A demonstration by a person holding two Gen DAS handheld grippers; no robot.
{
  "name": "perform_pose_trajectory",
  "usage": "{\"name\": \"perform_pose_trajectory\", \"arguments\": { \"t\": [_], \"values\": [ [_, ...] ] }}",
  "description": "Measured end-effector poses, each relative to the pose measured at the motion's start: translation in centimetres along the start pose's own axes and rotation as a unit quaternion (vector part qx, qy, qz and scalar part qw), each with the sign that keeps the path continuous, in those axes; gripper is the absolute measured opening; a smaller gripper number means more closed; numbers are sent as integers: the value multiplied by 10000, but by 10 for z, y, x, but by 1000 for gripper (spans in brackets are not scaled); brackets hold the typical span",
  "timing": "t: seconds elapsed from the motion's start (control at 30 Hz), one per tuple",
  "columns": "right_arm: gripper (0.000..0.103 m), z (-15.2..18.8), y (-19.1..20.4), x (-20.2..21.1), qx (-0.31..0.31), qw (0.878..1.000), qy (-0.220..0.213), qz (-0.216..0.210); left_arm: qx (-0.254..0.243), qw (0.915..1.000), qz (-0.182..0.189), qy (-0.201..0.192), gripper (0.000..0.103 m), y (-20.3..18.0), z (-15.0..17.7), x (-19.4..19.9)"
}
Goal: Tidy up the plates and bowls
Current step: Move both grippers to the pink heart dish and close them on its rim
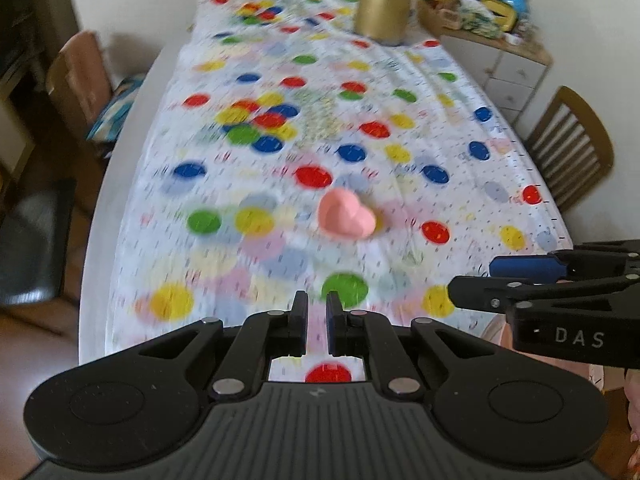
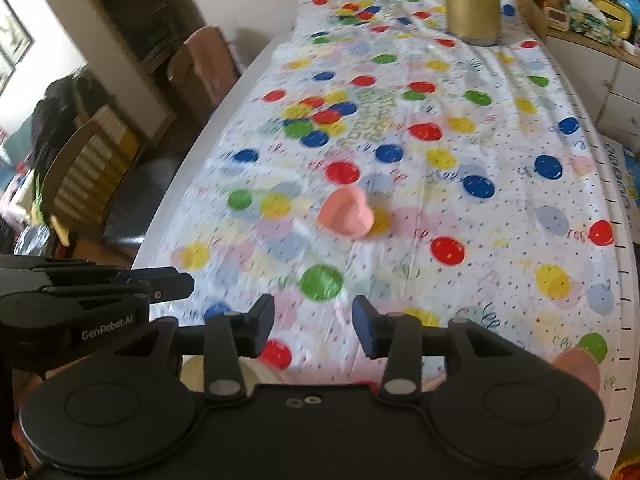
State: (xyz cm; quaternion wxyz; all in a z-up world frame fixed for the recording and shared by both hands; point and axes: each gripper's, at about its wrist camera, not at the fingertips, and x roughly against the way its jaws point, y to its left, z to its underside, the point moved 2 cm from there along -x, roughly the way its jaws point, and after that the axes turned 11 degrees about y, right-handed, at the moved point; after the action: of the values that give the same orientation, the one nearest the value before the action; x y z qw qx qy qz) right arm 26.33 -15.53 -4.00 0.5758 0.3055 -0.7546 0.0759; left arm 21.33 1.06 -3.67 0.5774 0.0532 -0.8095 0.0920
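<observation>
Nearest in the left wrist view: left hand-held gripper (image 1: 317,310), jaws drawn nearly together, nothing between them, only a thin strip of cloth showing through. Entering from the right edge of that view, the right hand-held gripper (image 1: 472,280) seen side-on, body lettered "DAS" in white.

Right wrist view: right hand-held gripper (image 2: 314,322), jaws parted, nothing between the blue pads, spotted cloth plainly visible in the gap. At left edge, the left hand-held gripper (image 2: 176,280) in profile, body marked "GenRobot.AI". That wording shows only here; "DAS" shows only in the left view.

Pink shape at the lower right corner of the right view, partly hidden by the gripper body; cannot tell what it is.

Mid-table: pink heart-shaped bowl (image 1: 346,218) (image 2: 346,214), upright on the balloon-print tablecloth (image 1: 280,152), well apart from both grippers, alone at that spot.

Farther: gold bottle (image 1: 382,8) standing near the far end of the table (image 1: 96,240).

Beyond, to the right: cluttered white cabinet (image 1: 508,68). Wooden chairs (image 1: 568,148) on both sides. Right view alone shows framed pictures (image 2: 10,44) on the left wall. Motion blur throughout.
</observation>
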Motion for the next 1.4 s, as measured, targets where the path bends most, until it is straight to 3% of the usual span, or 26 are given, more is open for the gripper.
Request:
{"name": "perform_pose_trajectory", "arguments": {
  "t": [0.5,1.03,1.13,1.17,1.2,1.23,1.27,1.4],
  "values": [
    [72,-41,-19,-35,-767,9959,-108,474,-629,9968,455,162,8,25,-70,-61],
    [79,-61,-26,-73,-658,9951,-261,696,-727,9926,933,272,10,43,-101,-120],
    [80,-63,-25,-81,-632,9946,-267,785,-692,9922,999,295,28,46,-102,-128],
    [80,-63,-26,-83,-650,9946,-261,762,-690,9922,1001,262,42,47,-102,-130],
    [81,-64,-27,-86,-665,9949,-248,717,-674,9928,973,192,63,48,-102,-131],
    [82,-64,-27,-89,-671,9950,-227,702,-655,9933,943,119,70,49,-102,-132],
    [82,-64,-28,-92,-670,9951,-216,698,-638,9936,928,48,75,50,-102,-132],
    [82,-66,-32,-105,-745,9951,-186,622,-583,9940,919,84,75,53,-107,-142]
  ]
}}
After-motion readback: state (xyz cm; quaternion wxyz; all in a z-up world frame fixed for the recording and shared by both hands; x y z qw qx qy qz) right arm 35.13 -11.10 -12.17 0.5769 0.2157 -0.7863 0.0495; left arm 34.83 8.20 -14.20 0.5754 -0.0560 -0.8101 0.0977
